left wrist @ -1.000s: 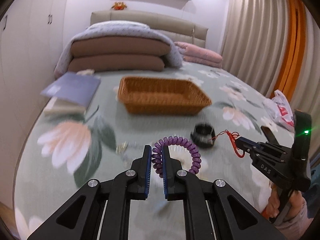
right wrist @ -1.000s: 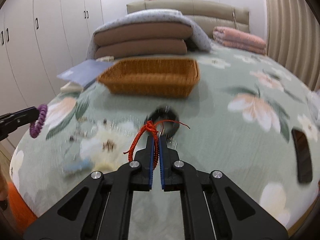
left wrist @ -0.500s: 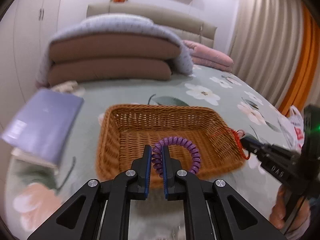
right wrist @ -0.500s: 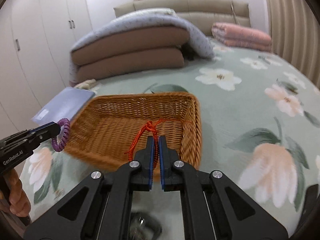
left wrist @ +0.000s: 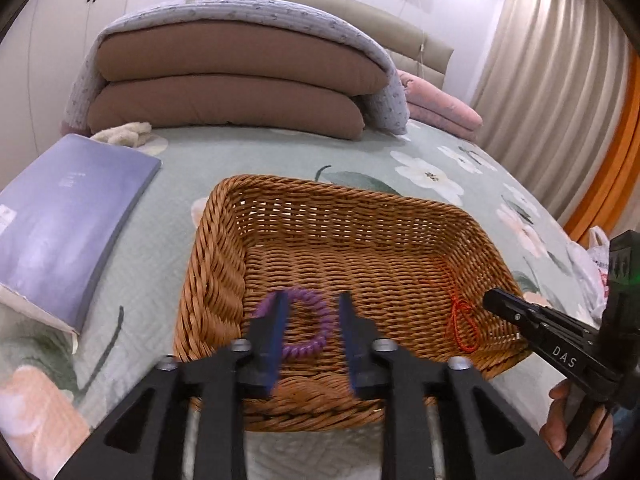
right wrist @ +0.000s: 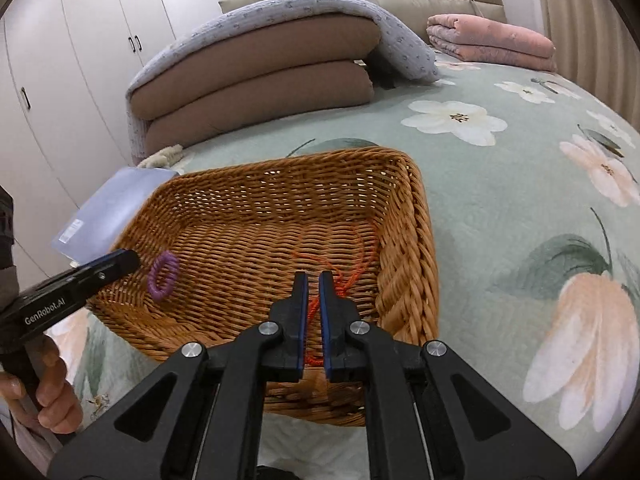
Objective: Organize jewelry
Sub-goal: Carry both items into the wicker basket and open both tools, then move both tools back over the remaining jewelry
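Note:
A wicker basket (left wrist: pixel 224 240) (right wrist: pixel 416 216) sits on the floral bedspread. My left gripper (left wrist: pixel 312 308) is open over the basket's near edge; the purple coil bracelet (left wrist: pixel 316 336) (right wrist: pixel 162 276) lies loose between its fingers in the basket. My left gripper also shows in the right wrist view (right wrist: pixel 128 260). My right gripper (right wrist: pixel 314 280) has its jaws slightly apart; the red cord (right wrist: pixel 352 276) (left wrist: pixel 460 320) lies in the basket's right part and trails between the fingers. My right gripper shows in the left wrist view (left wrist: pixel 492 300).
A blue book (left wrist: pixel 64 216) lies left of the basket. Stacked brown cushions under a grey quilt (left wrist: pixel 240 80) and a folded pink blanket (right wrist: pixel 488 40) are at the head of the bed. A white plastic bag (left wrist: pixel 592 264) lies at the right.
Both grippers moved from the near bedspread to over the basket. The left gripper opened and released the purple bracelet; the right gripper's jaws parted and the red cord dropped into the basket.

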The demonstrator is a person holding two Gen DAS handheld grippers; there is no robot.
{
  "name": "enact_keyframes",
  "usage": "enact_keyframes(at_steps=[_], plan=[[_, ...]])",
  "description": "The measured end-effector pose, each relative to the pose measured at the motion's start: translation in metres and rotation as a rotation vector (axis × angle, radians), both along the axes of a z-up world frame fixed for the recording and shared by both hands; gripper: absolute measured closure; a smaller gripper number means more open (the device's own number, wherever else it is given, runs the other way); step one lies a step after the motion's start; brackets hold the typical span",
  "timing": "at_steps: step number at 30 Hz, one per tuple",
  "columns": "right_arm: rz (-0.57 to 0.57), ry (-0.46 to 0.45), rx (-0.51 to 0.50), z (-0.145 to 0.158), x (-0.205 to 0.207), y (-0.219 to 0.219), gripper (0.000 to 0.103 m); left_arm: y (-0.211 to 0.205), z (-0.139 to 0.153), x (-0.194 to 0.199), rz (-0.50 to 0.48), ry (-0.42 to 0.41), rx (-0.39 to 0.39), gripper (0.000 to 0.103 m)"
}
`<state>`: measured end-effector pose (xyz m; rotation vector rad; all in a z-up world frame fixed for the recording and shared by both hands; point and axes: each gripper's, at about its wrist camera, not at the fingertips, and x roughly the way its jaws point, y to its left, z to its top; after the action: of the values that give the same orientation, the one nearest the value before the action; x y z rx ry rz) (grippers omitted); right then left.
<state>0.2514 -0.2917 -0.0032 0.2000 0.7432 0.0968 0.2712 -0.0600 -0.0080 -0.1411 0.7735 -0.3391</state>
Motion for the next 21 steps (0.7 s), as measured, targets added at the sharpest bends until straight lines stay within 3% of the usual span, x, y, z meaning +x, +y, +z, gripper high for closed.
enact_keyframes(at_steps=[2, 5, 10, 21], plan=[[0.012, -0.013, 0.053, 0.002, -0.004, -0.004, 0.098, 0.002, 0.004, -0.004, 0.009, -0.022, -0.004, 0.052], [0.001, -0.021, 0.090, 0.005, -0.008, -0.010, 0.098, 0.004, 0.012, -0.011, -0.001, -0.045, -0.013, 0.052], [0.004, -0.037, 0.071, 0.014, -0.028, -0.008, 0.097, 0.006, 0.032, -0.032, -0.021, -0.091, -0.021, 0.052], [0.024, -0.121, -0.011, 0.030, -0.143, 0.023, 0.097, 0.025, 0.068, -0.147, -0.088, -0.197, 0.013, 0.052]])
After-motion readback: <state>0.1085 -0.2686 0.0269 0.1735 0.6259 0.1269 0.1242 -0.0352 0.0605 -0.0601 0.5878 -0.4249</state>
